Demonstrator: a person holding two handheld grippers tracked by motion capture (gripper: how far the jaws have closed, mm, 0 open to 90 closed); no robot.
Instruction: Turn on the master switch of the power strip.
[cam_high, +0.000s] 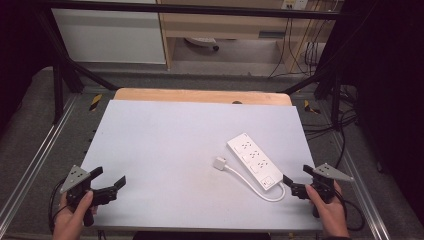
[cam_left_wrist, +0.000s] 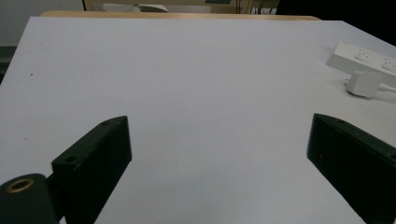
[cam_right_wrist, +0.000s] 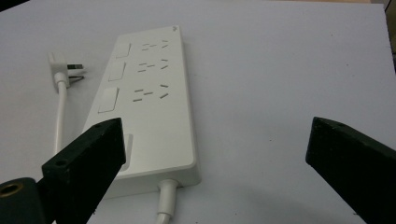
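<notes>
White power strip (cam_right_wrist: 149, 102) just beyond right gripper (cam_right_wrist: 215, 154), jaws spread

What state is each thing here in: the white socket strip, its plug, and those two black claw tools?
Power strip: flat on the table, sockets up and empty.
Plug: unplugged, lying beside the strip.
Cord: looped off the strip's near end.
Left gripper: open, holding nothing.
Right gripper: open, holding nothing.

No text, brand or number can be read in any view. The white power strip (cam_right_wrist: 149, 102) carries a very small mark at its far corner in the right gripper view, but it is too small to make out.
</notes>
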